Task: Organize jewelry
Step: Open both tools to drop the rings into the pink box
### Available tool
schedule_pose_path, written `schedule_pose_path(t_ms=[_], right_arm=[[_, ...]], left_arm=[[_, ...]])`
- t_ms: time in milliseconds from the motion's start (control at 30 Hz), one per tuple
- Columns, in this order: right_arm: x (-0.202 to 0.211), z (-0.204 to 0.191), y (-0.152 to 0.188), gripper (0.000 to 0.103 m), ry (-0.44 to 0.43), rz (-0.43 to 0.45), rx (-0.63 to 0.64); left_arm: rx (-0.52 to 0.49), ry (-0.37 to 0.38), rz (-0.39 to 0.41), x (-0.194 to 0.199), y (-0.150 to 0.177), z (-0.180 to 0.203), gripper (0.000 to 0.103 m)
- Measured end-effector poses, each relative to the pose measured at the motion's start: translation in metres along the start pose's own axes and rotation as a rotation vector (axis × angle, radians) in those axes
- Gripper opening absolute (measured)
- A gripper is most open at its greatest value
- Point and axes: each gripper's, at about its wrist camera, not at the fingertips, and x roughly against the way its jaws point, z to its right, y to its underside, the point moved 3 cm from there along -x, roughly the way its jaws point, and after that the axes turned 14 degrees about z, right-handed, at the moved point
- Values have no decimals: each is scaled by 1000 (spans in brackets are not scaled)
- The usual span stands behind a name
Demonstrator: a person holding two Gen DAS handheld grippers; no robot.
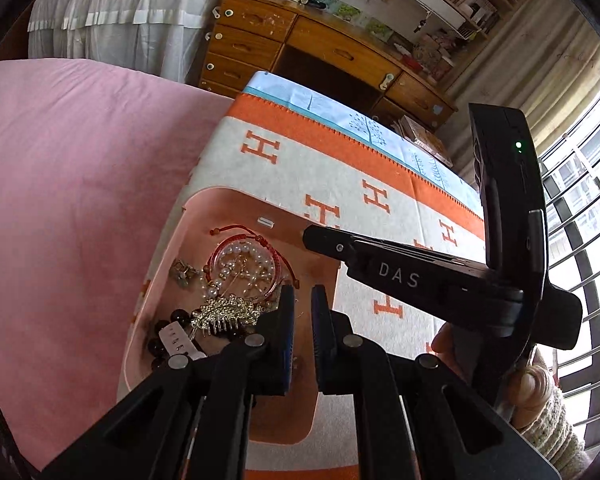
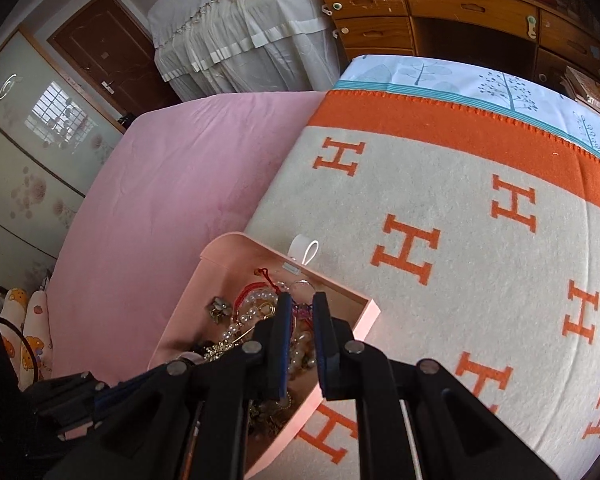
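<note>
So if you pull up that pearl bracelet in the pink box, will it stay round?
Probably not: the pearl bracelet looks like strung beads, so it would likely sag. It lies tangled with the red cord bracelet, which may lift too.

pink tray's [image 2: 364, 314] near end hidden behind right gripper [image 2: 300, 312], jewelry pieces tangled, indistinct

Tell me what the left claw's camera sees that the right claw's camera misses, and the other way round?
Only the left view shows the right claw from the side, the person's hand holding it, a barred window and a gold hair comb.

Only the right view shows a brown door and a white loop behind the box.

Both show the pink jewelry box of tangled pearls on the orange H-patterned blanket, and the wooden desk.
</note>
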Motion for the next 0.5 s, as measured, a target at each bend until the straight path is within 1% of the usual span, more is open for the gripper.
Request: schedule_pose_path(t_ms=[67, 133, 200, 233, 267, 300, 333, 367, 433, 500], right_arm=[[-2, 3, 0, 15, 17, -11, -16], [0, 8, 0, 15, 37, -3, -40], [6, 12, -1, 15, 41, 12, -56], [9, 13, 0, 15, 38, 21, -61], [13, 13, 0, 15, 38, 31, -60], [18, 13, 2, 15, 52, 41, -50], [23, 13, 3, 15, 67, 53, -38], [27, 12, 3, 15, 76, 63, -28], [36, 12, 6, 15, 89, 80, -11], [46, 13, 9, 15, 100, 95, -5]], left_arm=[[-2, 12, -9, -7, 1, 1, 6], [-13, 15, -9, -10, 2, 4, 6], [-36, 1, 2, -11, 4, 7, 11], [-47, -7, 13, -10, 4, 9, 19], [-59, -16, 26, -8, 5, 10, 31], [-71, -26, 42, -5, 5, 12, 37], [-80, -36, 59, -2, 6, 13, 49], [-86, -46, 78, 2, 5, 13, 58], [-98, -61, 112, 10, 6, 15, 65], [-112, -74, 134, 17, 6, 16, 68]])
